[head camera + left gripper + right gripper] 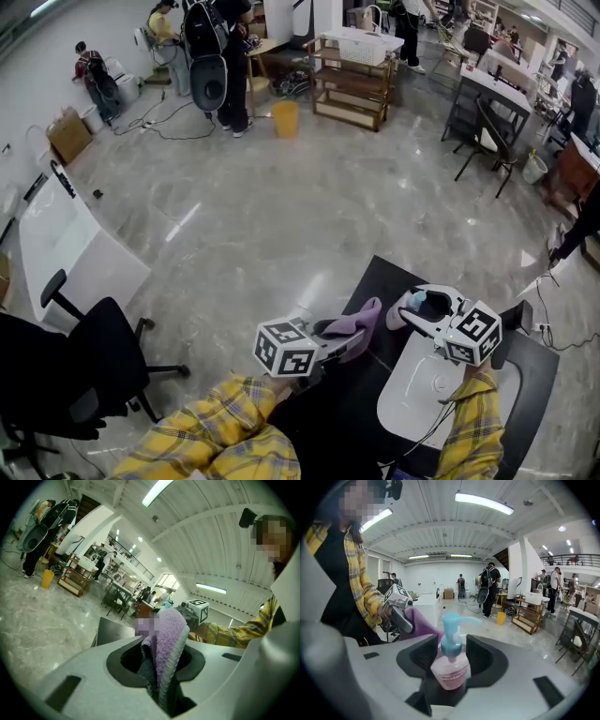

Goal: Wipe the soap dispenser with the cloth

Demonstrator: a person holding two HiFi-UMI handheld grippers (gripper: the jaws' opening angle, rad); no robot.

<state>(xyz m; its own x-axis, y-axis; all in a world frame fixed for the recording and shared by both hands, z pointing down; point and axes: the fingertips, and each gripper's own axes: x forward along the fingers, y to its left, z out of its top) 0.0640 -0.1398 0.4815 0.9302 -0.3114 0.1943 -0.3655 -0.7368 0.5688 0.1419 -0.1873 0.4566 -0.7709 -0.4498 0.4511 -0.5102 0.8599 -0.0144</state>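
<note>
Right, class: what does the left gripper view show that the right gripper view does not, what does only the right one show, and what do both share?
Only the left gripper view: a close look along the left gripper, whose jaws are shut on the folded purple cloth.
Only the right gripper view: the soap dispenser, with a blue pump and pink body, gripped between the jaws of the right gripper.
Both: the purple cloth, a yellow plaid sleeve and the yellow bucket on the floor.
</note>
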